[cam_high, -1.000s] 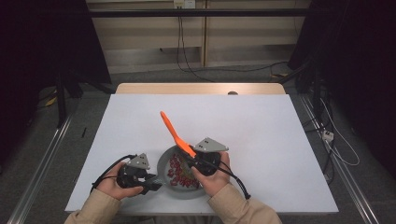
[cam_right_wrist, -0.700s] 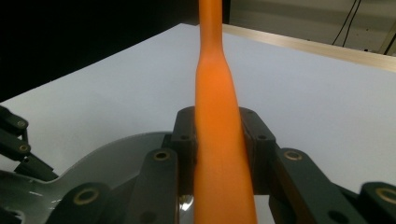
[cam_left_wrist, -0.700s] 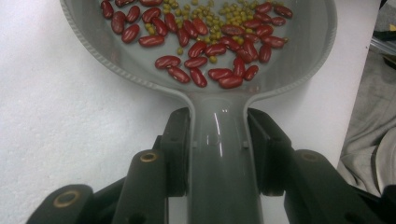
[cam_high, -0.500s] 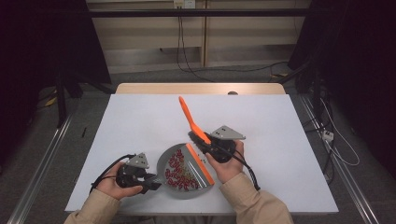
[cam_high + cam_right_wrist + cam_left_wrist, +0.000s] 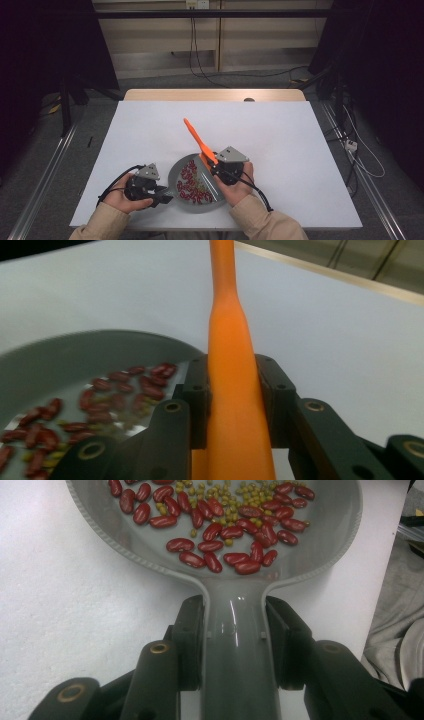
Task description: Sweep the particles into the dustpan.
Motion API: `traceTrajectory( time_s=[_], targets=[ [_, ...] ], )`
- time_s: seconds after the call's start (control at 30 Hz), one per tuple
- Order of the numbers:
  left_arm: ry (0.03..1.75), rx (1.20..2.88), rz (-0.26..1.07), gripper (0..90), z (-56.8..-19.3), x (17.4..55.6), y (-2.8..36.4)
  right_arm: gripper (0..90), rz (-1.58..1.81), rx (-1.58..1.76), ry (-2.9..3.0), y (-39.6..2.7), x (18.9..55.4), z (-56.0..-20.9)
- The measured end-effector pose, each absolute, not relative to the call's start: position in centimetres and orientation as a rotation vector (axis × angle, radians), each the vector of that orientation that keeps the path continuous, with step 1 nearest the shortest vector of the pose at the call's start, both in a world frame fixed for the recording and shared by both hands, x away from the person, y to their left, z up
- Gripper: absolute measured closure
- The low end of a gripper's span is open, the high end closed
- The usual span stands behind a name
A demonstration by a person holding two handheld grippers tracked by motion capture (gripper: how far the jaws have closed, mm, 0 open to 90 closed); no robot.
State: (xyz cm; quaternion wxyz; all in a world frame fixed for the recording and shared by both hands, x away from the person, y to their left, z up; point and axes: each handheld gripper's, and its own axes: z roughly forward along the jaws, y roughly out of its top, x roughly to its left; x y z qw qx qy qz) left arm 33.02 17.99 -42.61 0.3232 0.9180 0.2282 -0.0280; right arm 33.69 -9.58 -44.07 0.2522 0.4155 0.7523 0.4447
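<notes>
— On the white worktop (image 5: 280, 130), near its front edge, what sits between the two hands?

— A grey pan (image 5: 176, 175) with red kidney beans (image 5: 215, 532) and small yellow-green beans (image 5: 235, 497) spread over its bottom. Its handle (image 5: 234, 645) points toward the person's left hand.

— Who has hold of that handle?

— The left gripper (image 5: 150, 189). In the left gripper view its fingers (image 5: 192, 640) pinch the grey handle from both sides, just behind the spot where it widens into the bowl.

— And the other one?

— The right gripper (image 5: 217, 167) is at the pan's right rim. Its fingers (image 5: 197, 400) are pressed onto an orange spatula (image 5: 197, 140), one on each side of the handle (image 5: 235, 405).

— Which way does the spatula lie?

— Its handle slants up and away from the person, toward the middle of the worktop. The working end lies low by the pan, under the hand; I cannot tell whether it touches the beans.

— Does the pan rest flat?

— It appears to rest flat on the worktop, bowl upright, beans inside.
</notes>
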Motion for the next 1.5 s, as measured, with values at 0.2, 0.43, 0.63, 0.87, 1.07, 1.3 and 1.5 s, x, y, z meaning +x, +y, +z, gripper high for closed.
traceTrajectory(
  time_s=[0.2, 0.43, 0.63, 0.87, 1.07, 1.3, 1.5],
  targets=[
    [0.602, 2.412, -0.065, 62.7, -42.6, 33.0, 18.0, 71.4, 1.344, 1.164, 2.032, -9.2, 33.3, -43.2],
    [0.594, 2.398, -0.062, 62.3, -42.7, 32.9, 18.1, 71.4, 1.333, 1.146, 2.005, -10.4, 34.2, -42.3],
    [0.575, 2.433, -0.03, 60.1, -42.9, 32.7, 17.6, 71.4, 1.257, 1.17, 1.985, -12.2, 34.8, -42.4],
    [0.603, 2.425, -0.044, 62.5, -42.8, 33.0, 17.5, 71.3, 1.226, 1.15, 2.021, -10.8, 34.1, -44.1],
    [0.598, 2.42, -0.041, 62.6, -42.6, 32.9, 17.5, 71.5, 1.351, 1.139, 2.012, -9.6, 33.6, -43.1],
    [0.602, 2.413, -0.038, 62.6, -42.3, 33.0, 18.0, 71.4, 1.321, 1.18, 1.983, -11.3, 34.4, -42.8],
    [0.597, 2.417, -0.015, 62.4, -43.1, 33.1, 17.8, 71.4, 1.274, 1.189, 1.968, -12.6, 34.6, -43.0]
  ],
)
